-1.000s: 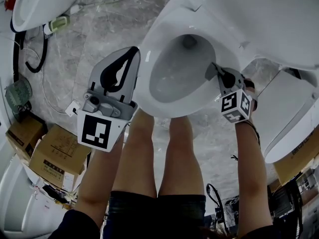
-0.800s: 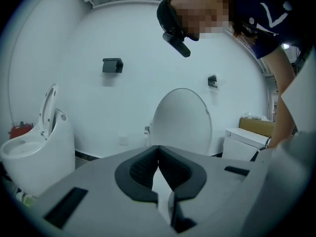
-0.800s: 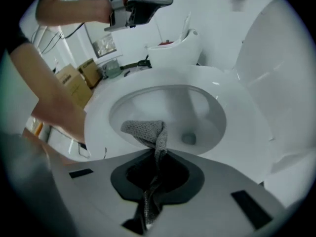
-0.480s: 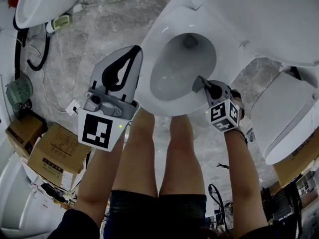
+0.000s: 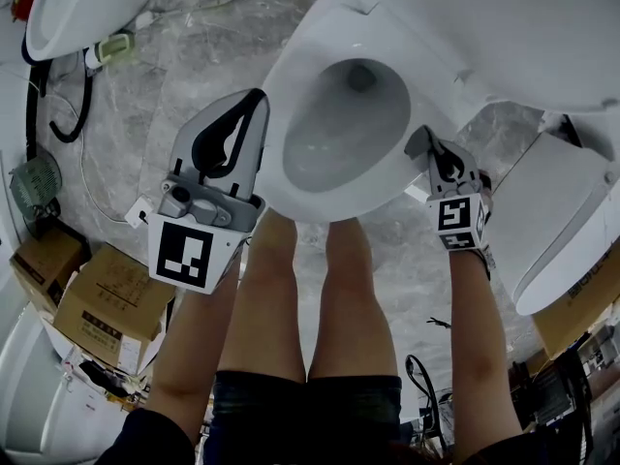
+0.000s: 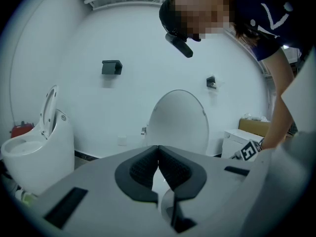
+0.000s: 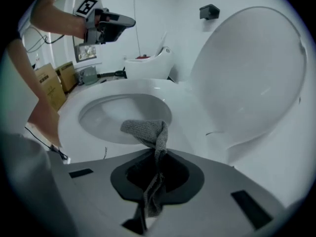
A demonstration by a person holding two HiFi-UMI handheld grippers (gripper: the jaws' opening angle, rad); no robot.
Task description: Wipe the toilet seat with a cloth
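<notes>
Right gripper (image 5: 426, 146) shifted rightward along seat (image 5: 334, 206) rim, jaws pinching cloth (image 7: 148, 130). Left gripper (image 6: 158, 151) unmoved, jaws closed, empty. One cloth, two grippers, one seat.

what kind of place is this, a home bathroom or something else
Probably a sanitaryware showroom or storeroom: the open toilet has a second toilet and a third close by, plus cardboard boxes on the floor.

grey knit cloth (image 7: 147, 131) sits pinched between the right gripper's (image 7: 158, 154) jaws, its free end folded forward over the white seat (image 7: 190, 115), which lies flat just ahead.
</notes>
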